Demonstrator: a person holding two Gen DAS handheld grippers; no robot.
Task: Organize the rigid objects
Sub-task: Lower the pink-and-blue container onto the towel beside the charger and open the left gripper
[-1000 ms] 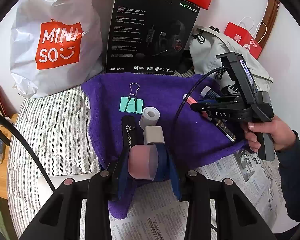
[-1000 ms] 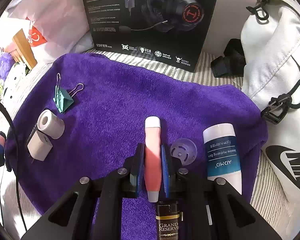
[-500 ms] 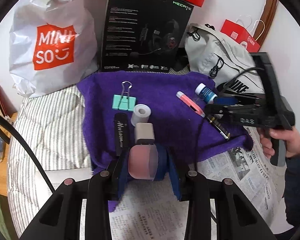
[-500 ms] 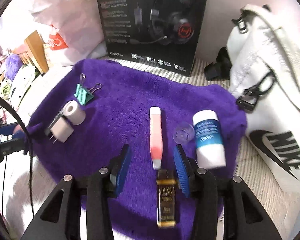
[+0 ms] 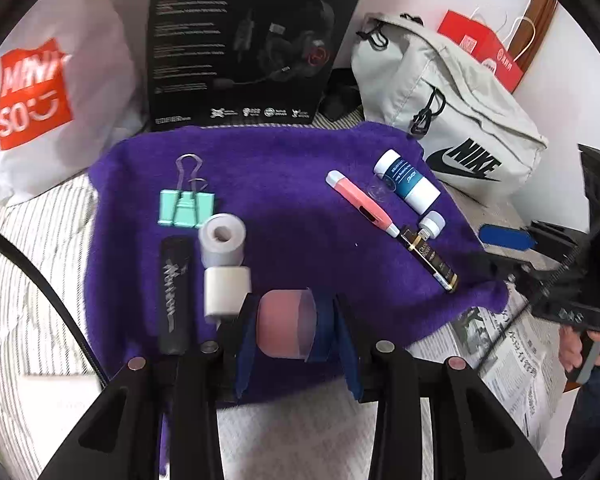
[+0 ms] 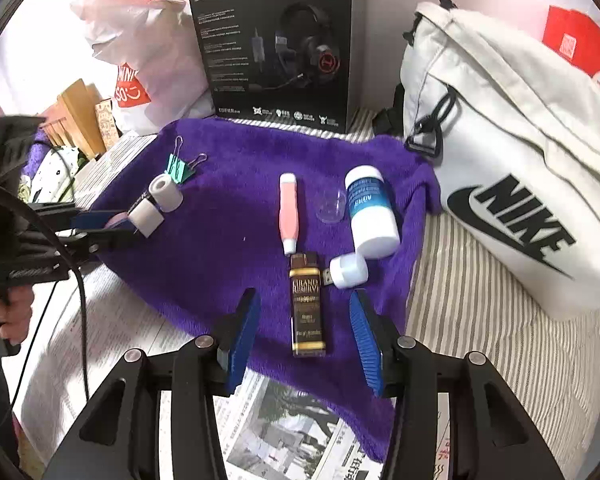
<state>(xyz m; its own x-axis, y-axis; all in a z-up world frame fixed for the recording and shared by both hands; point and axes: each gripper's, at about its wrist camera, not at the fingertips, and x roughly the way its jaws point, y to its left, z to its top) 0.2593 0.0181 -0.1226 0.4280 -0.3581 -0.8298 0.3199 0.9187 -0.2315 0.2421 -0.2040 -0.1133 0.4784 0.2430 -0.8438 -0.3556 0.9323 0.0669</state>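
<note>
My left gripper (image 5: 296,330) is shut on a short pink cylinder (image 5: 286,324), just above the front edge of the purple towel (image 5: 284,168), right of a white charger cube (image 5: 226,292). A pink pen (image 6: 289,212) lies free on the towel. My right gripper (image 6: 304,336) stands open over the near end of a dark gold-trimmed box (image 6: 307,308), its pads clear of it. A blue-and-white bottle (image 6: 370,210), a small white cap (image 6: 348,270) and a clear cap (image 6: 332,208) lie nearby. A teal binder clip (image 5: 186,208), a tape roll (image 5: 222,240) and a black stick (image 5: 174,292) lie at the left.
A black headset box (image 5: 252,44) stands behind the towel, a white shopping bag (image 5: 52,92) at the left and a white sling bag (image 6: 512,176) at the right. Newspaper (image 6: 292,432) covers the striped bedding (image 6: 460,300) in front. A hand (image 6: 16,312) grips the left handle.
My right gripper opened, left the pink pen on the towel and drew back toward the towel's near edge. My left gripper carried the pink cylinder to the right of the charger cube.
</note>
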